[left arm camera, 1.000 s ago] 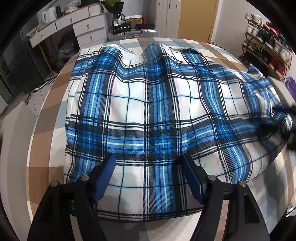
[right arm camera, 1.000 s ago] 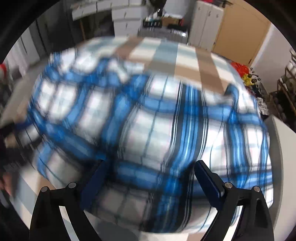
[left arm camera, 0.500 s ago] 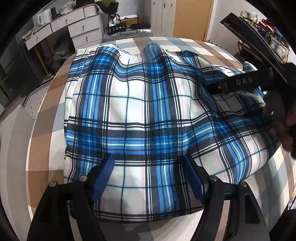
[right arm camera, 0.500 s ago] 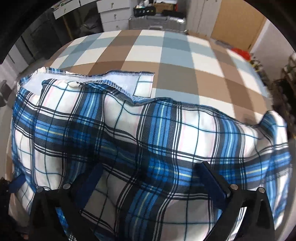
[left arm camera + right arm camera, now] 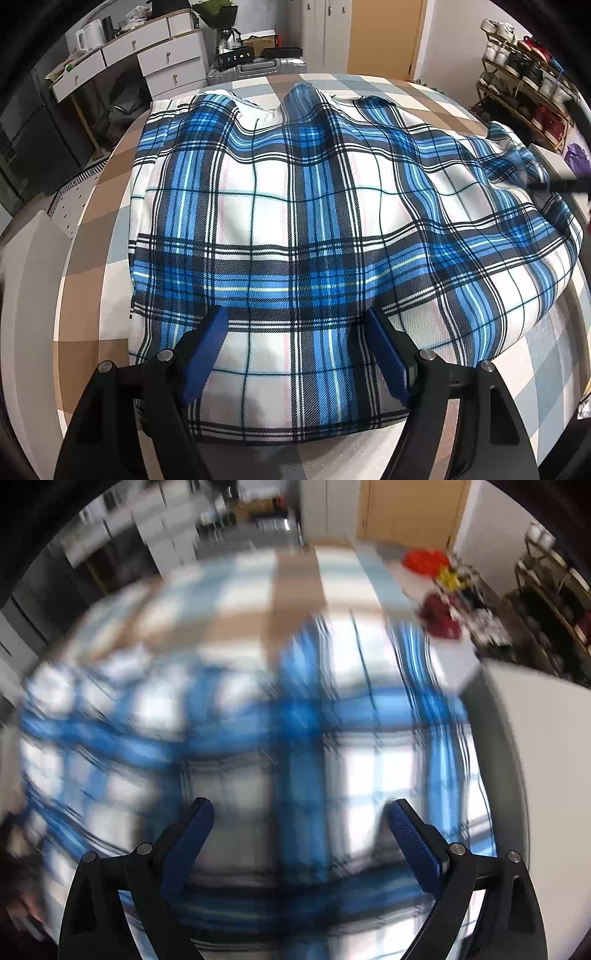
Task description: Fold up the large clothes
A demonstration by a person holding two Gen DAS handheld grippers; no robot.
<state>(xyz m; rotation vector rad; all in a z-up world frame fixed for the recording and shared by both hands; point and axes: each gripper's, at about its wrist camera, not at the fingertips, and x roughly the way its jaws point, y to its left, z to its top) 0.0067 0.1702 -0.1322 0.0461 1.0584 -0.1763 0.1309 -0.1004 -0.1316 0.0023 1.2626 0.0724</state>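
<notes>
A large blue, white and black plaid garment (image 5: 314,236) lies folded and spread over a checked brown, grey and white table (image 5: 92,266). My left gripper (image 5: 295,317) is open, its blue fingers resting over the garment's near edge. My right gripper (image 5: 299,808) is open and empty above the same garment (image 5: 258,738); its view is heavily motion-blurred. A blurred dark part of the right gripper (image 5: 561,184) shows at the right edge of the left wrist view, at the garment's right end.
White drawers (image 5: 162,62) and a suitcase (image 5: 258,68) stand beyond the table's far edge. A shoe rack (image 5: 528,85) stands at the right. A white block (image 5: 535,738) lies at the table's right side.
The right gripper has swung back down from high over the garment to its right end, moving fast. The left gripper has stayed put over the near edge.
</notes>
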